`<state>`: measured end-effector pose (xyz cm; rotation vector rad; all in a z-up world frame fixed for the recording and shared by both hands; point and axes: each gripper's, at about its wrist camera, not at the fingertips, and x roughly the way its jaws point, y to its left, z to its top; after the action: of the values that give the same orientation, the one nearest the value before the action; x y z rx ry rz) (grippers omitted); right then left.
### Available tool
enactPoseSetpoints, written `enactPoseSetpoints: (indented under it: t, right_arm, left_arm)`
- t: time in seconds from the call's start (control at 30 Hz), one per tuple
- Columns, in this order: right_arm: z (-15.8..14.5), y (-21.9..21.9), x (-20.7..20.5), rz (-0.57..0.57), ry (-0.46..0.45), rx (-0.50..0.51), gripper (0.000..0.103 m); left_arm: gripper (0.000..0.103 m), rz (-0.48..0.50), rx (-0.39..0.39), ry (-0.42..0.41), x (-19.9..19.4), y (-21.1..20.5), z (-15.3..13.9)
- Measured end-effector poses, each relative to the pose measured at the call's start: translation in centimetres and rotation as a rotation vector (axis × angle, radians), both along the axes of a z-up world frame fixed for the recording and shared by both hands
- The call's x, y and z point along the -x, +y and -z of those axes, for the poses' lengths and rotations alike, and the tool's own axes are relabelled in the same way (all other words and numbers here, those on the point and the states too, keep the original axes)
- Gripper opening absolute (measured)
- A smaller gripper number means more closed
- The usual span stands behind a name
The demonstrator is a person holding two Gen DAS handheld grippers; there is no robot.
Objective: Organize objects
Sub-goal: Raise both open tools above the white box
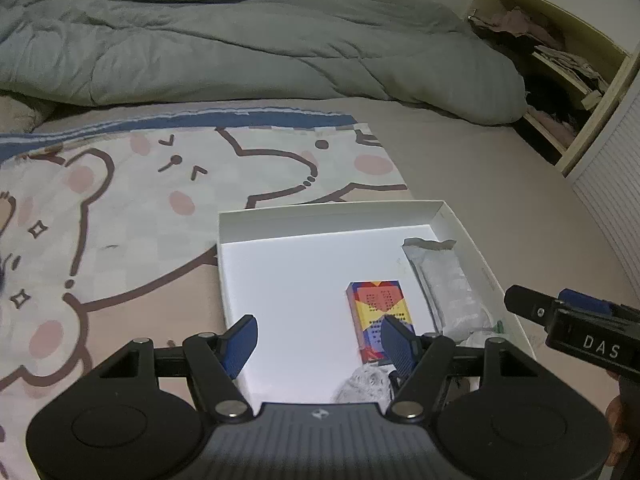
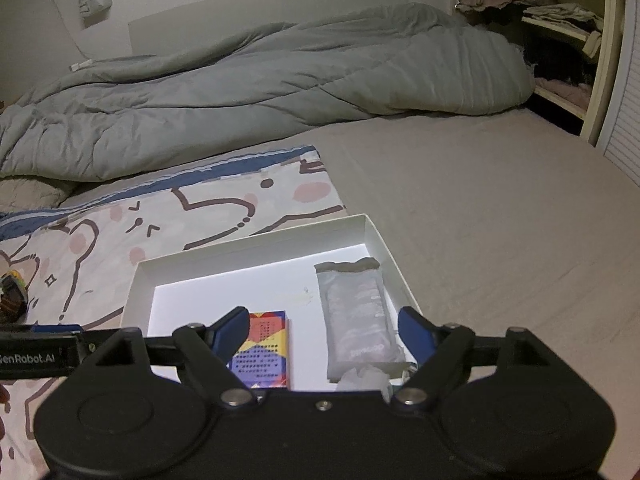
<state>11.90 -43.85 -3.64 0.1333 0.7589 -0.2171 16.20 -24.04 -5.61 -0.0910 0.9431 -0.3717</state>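
The white shallow box (image 1: pixel 248 224) lies on the cartoon bear blanket (image 1: pixel 120 208) on the bed, and both grippers hover over its near edge, looking in. Inside, the colourful patterned card box (image 2: pixel 262 350) lies flat with its long axis running away from the cameras; the silver foil pouch (image 2: pixel 356 316) lies parallel just to its right, along the box's right wall. The left gripper (image 1: pixel 320 344) has its jaws spread and empty, its right finger over the card box's near end. The right gripper (image 2: pixel 324 336) is likewise spread wide, holding nothing, with the pouch between its fingers, so it seems the nearer one for that pouch. A small dark object (image 2: pixel 14 294) lies on the blanket far left, too unclear to name.
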Motion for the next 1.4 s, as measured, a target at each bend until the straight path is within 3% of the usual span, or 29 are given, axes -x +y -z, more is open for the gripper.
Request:
enactPoseSetpoints:
  t: [0.37, 0.5, 1.0, 1.4]
  right_arm:
    - [-0.1, 1.1, 1.8, -0.010, -0.012, 0.035, 0.097]
    - [0.1, 1.2, 2.2, -0.006, -0.023, 0.047, 0.103]
    - [1.1, 2.0, 1.7, 0.009, 0.004, 0.080, 0.103]
    - [1.3, 5.2, -0.4, -0.013, -0.004, 0.059, 0.103]
  left_arm:
    - [0.103, -0.009, -0.052, -0.065, 1.4, 3.1, -0.5]
    - [0.103, -0.020, -0.050, -0.058, 1.3, 3.6, 0.0]
    - [0.103, -0.051, -0.097, -0.088, 0.7, 5.3, 0.2]
    - [0.103, -0.165, -0.093, -0.101, -0.2, 11.4, -0.8]
